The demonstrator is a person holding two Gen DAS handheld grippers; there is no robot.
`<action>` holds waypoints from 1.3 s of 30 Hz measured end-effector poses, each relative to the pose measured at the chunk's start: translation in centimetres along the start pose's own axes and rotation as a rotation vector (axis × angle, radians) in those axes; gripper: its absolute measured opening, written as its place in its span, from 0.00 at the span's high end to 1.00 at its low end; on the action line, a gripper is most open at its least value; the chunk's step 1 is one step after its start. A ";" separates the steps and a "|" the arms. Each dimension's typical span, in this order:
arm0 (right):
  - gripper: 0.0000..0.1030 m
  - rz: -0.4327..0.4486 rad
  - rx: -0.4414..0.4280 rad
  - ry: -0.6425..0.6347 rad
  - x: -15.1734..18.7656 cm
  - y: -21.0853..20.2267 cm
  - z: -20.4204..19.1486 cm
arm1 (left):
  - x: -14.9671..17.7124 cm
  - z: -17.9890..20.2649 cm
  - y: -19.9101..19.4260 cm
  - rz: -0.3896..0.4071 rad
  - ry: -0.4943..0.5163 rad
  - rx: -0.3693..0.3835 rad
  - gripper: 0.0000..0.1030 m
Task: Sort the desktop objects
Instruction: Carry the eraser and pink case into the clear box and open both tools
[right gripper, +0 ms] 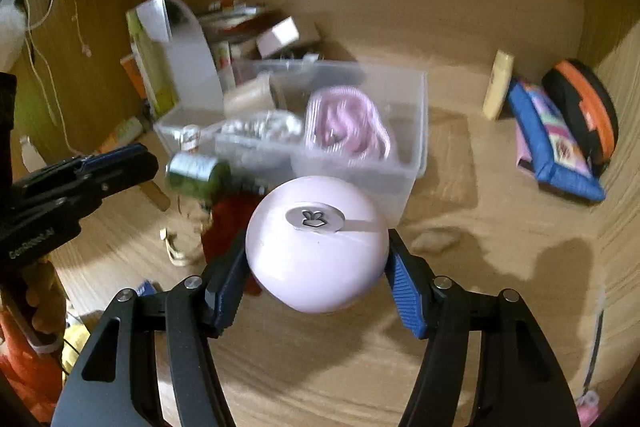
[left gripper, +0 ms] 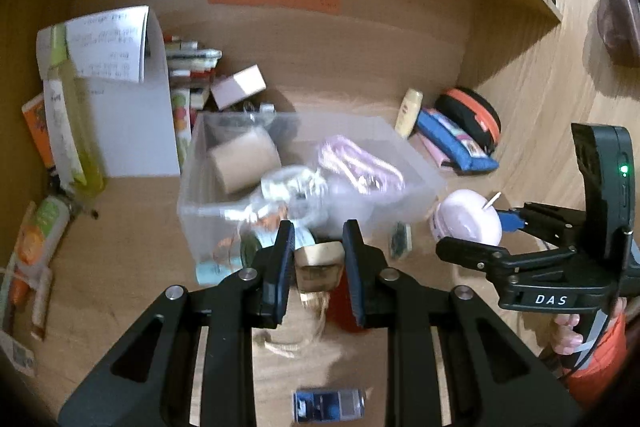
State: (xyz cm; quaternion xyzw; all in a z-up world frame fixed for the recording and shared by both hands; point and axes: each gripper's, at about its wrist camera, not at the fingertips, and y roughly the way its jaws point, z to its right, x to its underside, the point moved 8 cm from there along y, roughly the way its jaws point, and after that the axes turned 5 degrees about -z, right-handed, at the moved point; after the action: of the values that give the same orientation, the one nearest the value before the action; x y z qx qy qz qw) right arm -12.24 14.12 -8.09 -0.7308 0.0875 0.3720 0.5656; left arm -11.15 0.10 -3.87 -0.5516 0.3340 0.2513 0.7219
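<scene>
My right gripper (right gripper: pixel 316 241) is shut on a pale pink ball-shaped jar (right gripper: pixel 316 259) with a silver emblem on top, held above the wooden desk. The left wrist view shows the same jar (left gripper: pixel 466 219) at the right, level with the near corner of the clear plastic bin (left gripper: pixel 416 167). My left gripper (left gripper: pixel 319 231) is shut on a small gold-topped object (left gripper: pixel 320 259), just in front of the bin. A pink coiled cable (left gripper: pixel 356 167), a white cable and a cardboard roll (left gripper: pixel 246 161) lie in the bin. In the right wrist view the left gripper (right gripper: pixel 136 157) is beside a dark green cylinder (right gripper: pixel 196 173).
Books and papers (left gripper: pixel 120 99) stand at the back left of the desk nook. A blue pouch (right gripper: pixel 552 143), a black-and-orange case (right gripper: pixel 584 107) and a yellow tube (right gripper: pixel 498 85) sit at the right. A red cloth (right gripper: pixel 228 227) and a small blue box (left gripper: pixel 328 405) lie near me.
</scene>
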 end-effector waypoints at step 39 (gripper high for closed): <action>0.41 -0.010 -0.008 -0.059 -8.4 8.4 -1.8 | -3.8 -6.8 7.8 -0.048 -0.035 -0.085 0.77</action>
State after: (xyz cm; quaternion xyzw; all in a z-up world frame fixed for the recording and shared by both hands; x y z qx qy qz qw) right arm -21.96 7.22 -8.93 -0.7223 0.0656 0.3911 0.5666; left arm -20.75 -4.39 -6.99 -0.5852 0.2968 0.2574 0.7093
